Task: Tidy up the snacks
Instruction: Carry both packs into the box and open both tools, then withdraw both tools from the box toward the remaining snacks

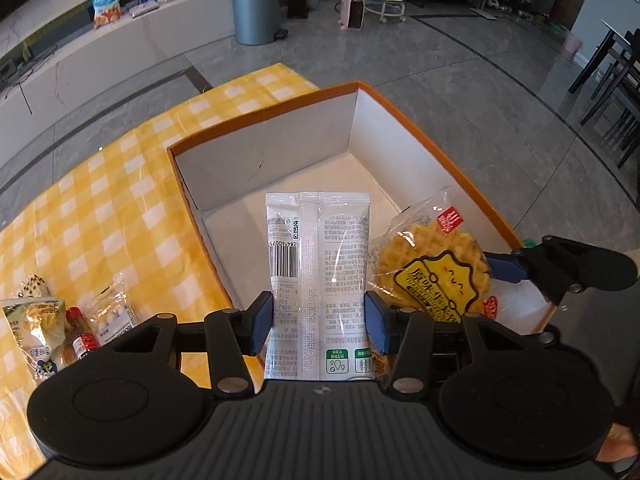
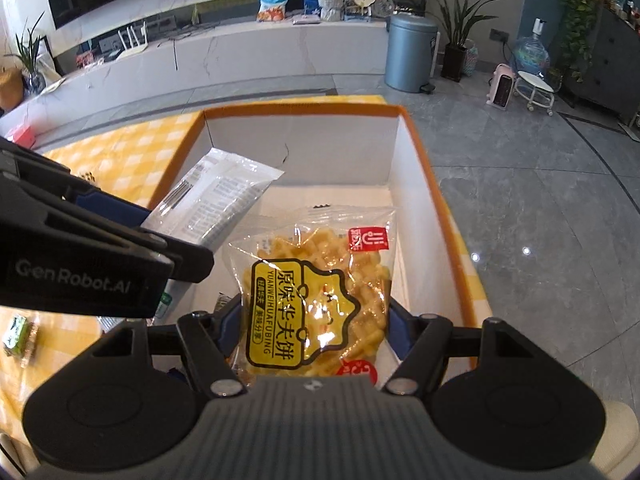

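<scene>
My left gripper [image 1: 319, 320] is shut on a white snack packet [image 1: 318, 264] with a barcode, held over the near end of an orange-rimmed white box [image 1: 280, 148]. My right gripper [image 2: 316, 320] is shut on a clear waffle packet [image 2: 316, 292] with a yellow label, held over the same box [image 2: 404, 168]. In the left wrist view the waffle packet [image 1: 432, 268] sits right of the white packet, with the right gripper [image 1: 520, 268] behind it. In the right wrist view the white packet [image 2: 216, 196] and left gripper [image 2: 120, 216] are at left. The box floor looks bare.
The box stands on a table with a yellow checked cloth [image 1: 100, 208]. Several loose snacks [image 1: 60, 328] lie on the cloth left of the box; a green packet [image 2: 16, 336] shows at left. Grey tiled floor [image 1: 440, 64] lies beyond the table edge.
</scene>
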